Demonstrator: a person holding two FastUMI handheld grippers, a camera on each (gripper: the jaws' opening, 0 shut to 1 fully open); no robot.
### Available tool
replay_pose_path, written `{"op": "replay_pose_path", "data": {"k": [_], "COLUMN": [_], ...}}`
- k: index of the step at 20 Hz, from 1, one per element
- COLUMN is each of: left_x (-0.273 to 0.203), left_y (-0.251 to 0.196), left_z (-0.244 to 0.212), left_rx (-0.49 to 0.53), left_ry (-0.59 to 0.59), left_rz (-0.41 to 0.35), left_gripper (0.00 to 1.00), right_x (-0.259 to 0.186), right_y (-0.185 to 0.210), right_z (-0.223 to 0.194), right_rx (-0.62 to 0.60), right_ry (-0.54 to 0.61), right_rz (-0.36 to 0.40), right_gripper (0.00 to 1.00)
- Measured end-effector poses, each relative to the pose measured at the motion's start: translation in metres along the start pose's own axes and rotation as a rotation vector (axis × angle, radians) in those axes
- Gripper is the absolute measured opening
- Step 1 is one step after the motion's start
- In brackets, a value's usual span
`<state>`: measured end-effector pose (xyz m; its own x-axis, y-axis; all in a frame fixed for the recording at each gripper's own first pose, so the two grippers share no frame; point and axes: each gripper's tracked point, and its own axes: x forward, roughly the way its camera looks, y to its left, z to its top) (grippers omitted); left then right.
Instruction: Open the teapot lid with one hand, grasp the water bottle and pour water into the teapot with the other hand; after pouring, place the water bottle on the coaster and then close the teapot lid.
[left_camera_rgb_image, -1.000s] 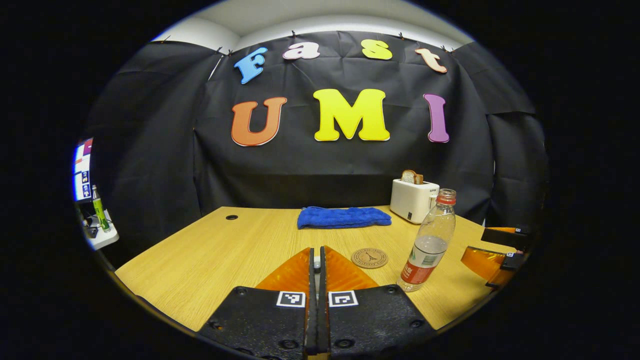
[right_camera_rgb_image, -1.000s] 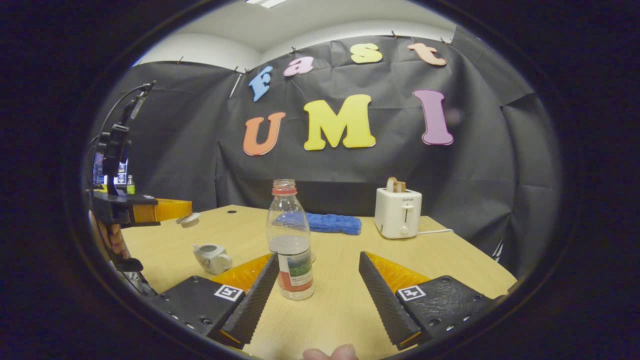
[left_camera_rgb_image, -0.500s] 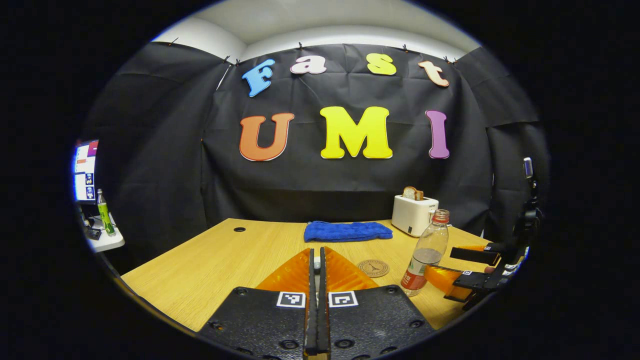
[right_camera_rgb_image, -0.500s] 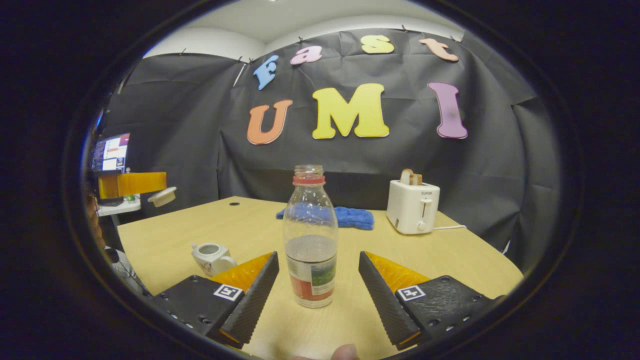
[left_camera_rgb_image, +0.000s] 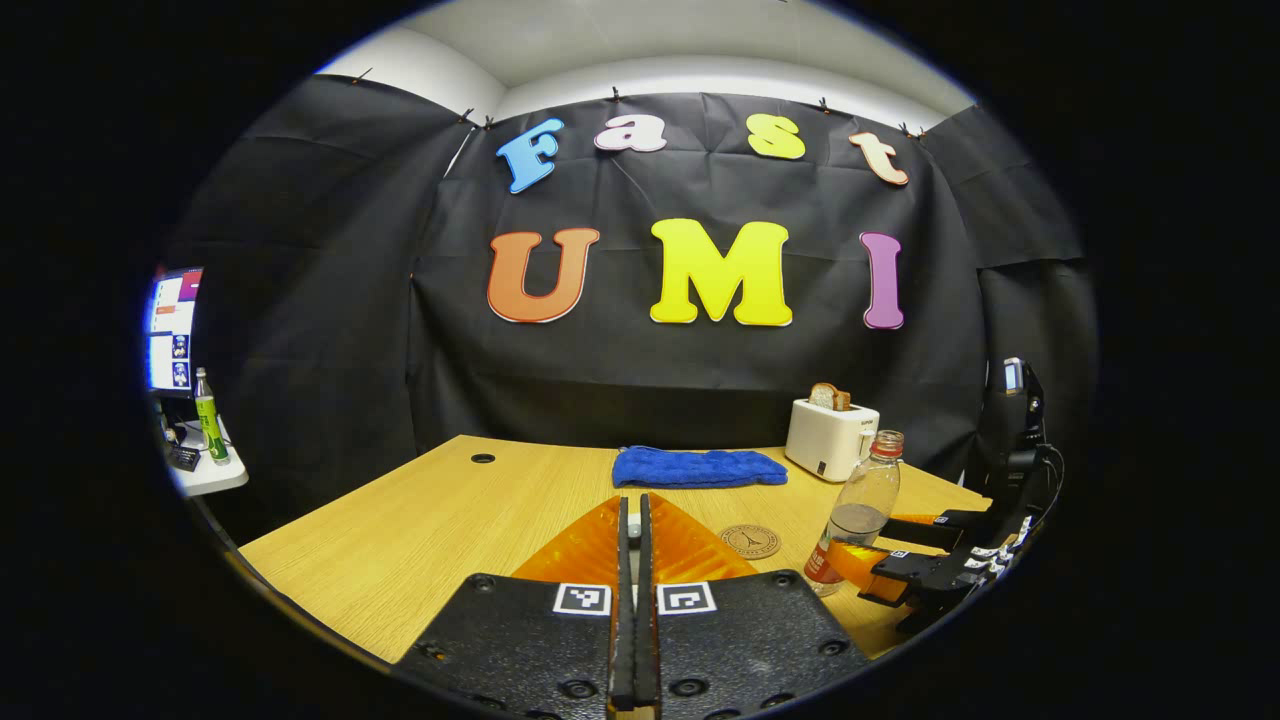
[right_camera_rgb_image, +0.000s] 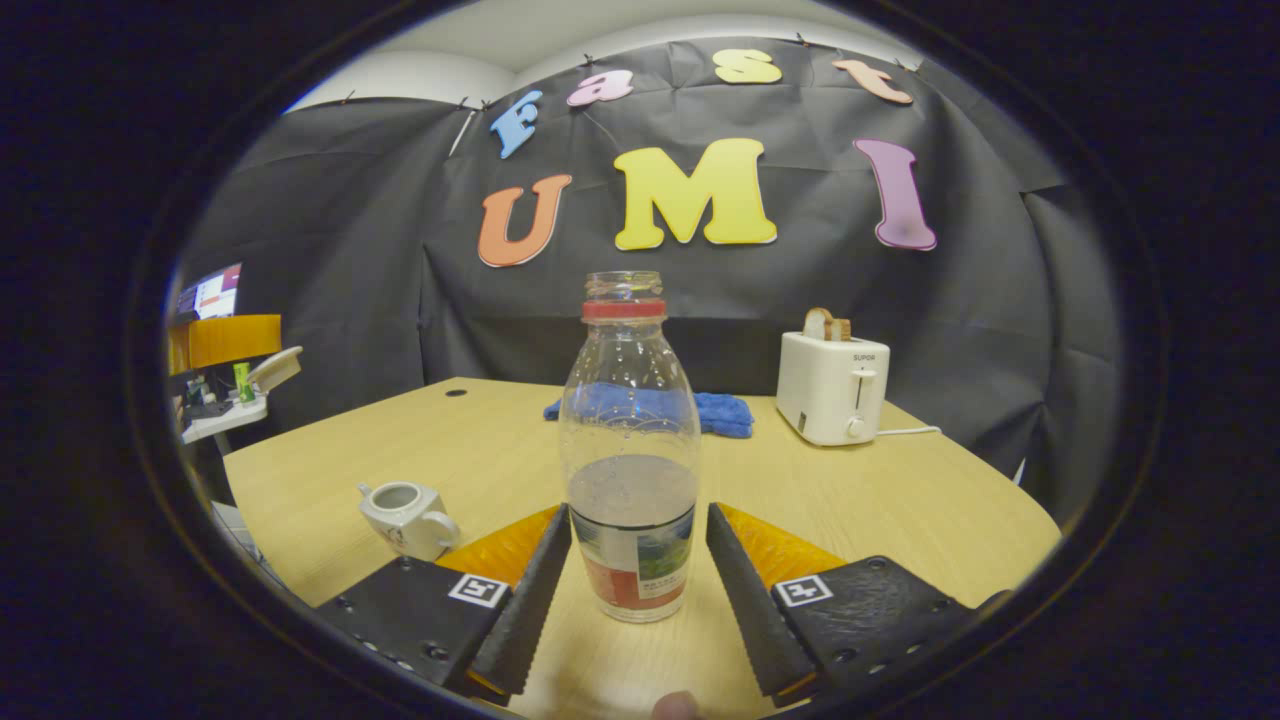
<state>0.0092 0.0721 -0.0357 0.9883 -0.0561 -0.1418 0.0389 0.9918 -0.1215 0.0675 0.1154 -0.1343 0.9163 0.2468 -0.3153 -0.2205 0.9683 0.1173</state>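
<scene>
Clear plastic bottle (right_camera_rgb_image: 630, 450), half full, looks light and squashy; right gripper (right_camera_rgb_image: 638, 590) fingers straddle its label, not yet pressing; left gripper (left_camera_rgb_image: 632, 540) pinched together.

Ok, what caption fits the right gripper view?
Right gripper closing around the water bottle, open teapot nearby.

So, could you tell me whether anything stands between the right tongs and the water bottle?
Nothing visible does: the water bottle stands upright on the table between the open right tongs, with bare table on either side.
</scene>
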Motion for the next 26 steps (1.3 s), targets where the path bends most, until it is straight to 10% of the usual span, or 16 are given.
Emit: {"op": "replay_pose_path", "data": {"k": [8,26], "left_x": [-0.003,-0.012], "left_y": [0.003,0.050], "left_z": [0.006,0.015], "left_rx": [0.008,0.029], "left_ry": [-0.011,-0.032], "left_rz": [-0.001,0.036], "left_gripper": [0.03,0.03], "right_x": [-0.006,0.038], "right_y": [0.004,0.026], "right_z": [0.024,0.029], "right_rx": [-0.166,-1.151], "right_ry": [-0.031,-0.115], "right_rz": [-0.023,-0.169], "right_gripper": [0.67,0.67]}}
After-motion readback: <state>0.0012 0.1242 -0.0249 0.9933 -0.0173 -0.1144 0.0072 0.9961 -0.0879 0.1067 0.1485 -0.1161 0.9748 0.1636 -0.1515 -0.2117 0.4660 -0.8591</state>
